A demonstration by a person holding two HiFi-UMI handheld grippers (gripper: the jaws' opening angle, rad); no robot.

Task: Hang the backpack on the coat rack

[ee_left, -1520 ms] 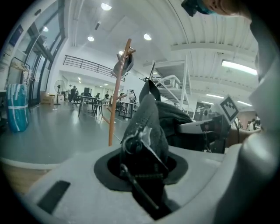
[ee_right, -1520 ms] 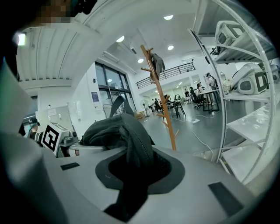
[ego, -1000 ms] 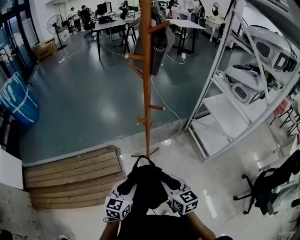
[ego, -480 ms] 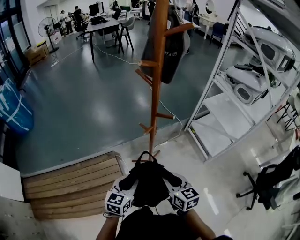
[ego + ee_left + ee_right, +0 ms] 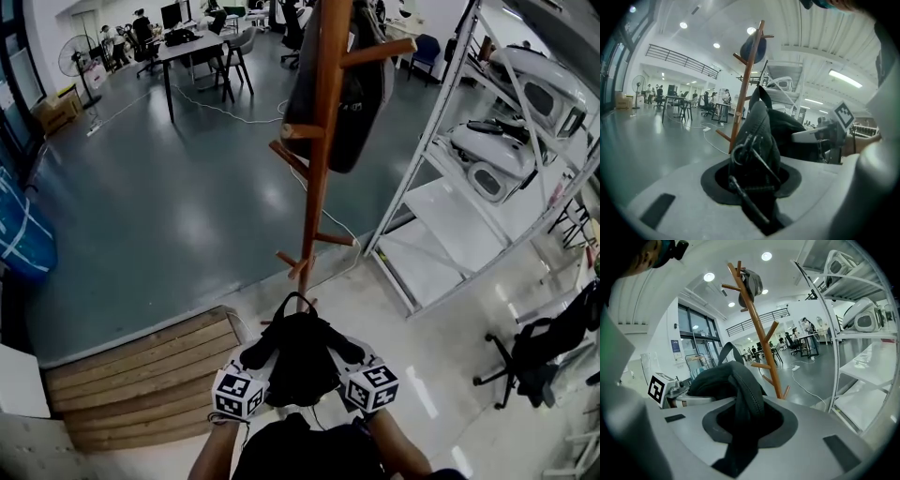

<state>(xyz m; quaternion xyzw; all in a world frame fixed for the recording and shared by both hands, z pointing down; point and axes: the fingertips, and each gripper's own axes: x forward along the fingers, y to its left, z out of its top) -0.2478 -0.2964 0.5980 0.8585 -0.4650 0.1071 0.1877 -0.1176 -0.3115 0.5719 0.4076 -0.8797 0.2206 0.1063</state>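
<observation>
Both hands low, side by side, tilted slightly down. Left gripper [image 5: 256, 355] and right gripper [image 5: 344, 352] each narrowly open, clamped on black backpack [image 5: 300, 361] fabric, backpack held just before wooden coat rack [image 5: 324, 141]. Pale glossy floor [image 5: 441, 375]; wooden platform [image 5: 141, 370] left, metal shelving [image 5: 441, 197] right.

The backpack [image 5: 298, 361] between the left tool [image 5: 258, 354] and the right tool [image 5: 339, 351] is black. Both tools are pale grey, their cubes white with black square markers. Ahead of them the coat rack [image 5: 323, 141] is reddish-brown wood. The floor [image 5: 169, 206] beyond is glossy grey-blue, and the shelving [image 5: 441, 225] to their right is white.
</observation>
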